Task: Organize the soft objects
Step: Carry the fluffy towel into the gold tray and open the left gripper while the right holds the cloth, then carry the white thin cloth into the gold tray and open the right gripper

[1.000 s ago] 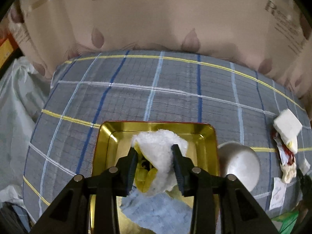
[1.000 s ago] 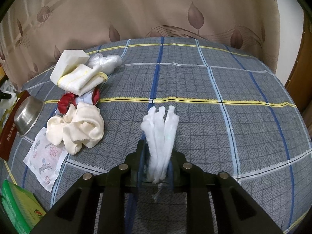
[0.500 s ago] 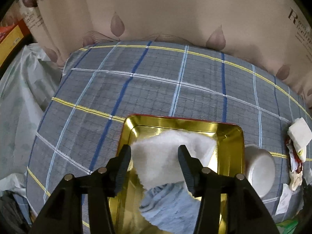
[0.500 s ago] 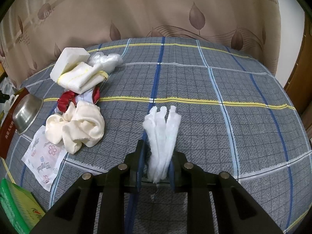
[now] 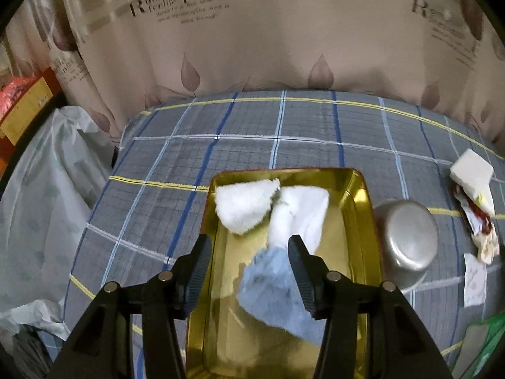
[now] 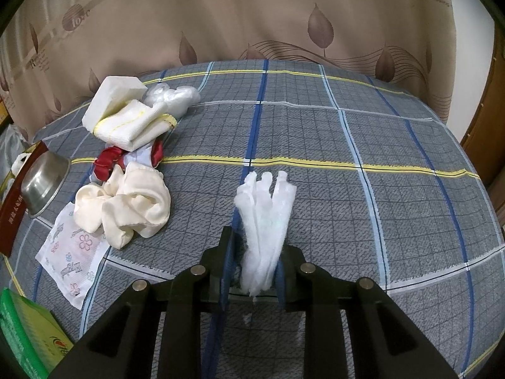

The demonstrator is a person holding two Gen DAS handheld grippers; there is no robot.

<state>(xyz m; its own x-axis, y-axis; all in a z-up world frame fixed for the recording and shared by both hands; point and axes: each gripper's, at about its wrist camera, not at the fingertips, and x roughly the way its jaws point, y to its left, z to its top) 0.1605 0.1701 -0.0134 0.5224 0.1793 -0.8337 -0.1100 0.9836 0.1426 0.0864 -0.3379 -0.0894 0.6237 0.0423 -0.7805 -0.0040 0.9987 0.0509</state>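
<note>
Gold metal fills the lower middle of the left wrist view: a tray (image 5: pixel 363 208) on the plaid cloth (image 5: pixel 252 145), holding a white towel (image 5: pixel 246 205) at its far end and a blue cloth (image 5: pixel 271 290) nearer the camera. The left gripper (image 5: pixel 249 271) hangs above the tray with its jaws wide, having just been opening; the blue cloth shows between them, but the pads press on nothing. Right of the tray stands a steel bowl (image 5: pixel 407 240), upside down.

In the right wrist view the right gripper (image 6: pixel 255 265) sits at lower centre, jaws narrow and clamped on a bundle of white strips (image 6: pixel 268 218) (cotton, by the look) that fans out above the fingers. At the left of that frame lies a pile: a white block (image 6: pixel 110 98), a folded cloth (image 6: pixel 132 126), a cream scrunchie (image 6: pixel 126 208), a red scrunchie (image 6: pixel 107 161) and a printed packet (image 6: pixel 72 252). A green box (image 6: pixel 28 334) shows at lower left.
</note>
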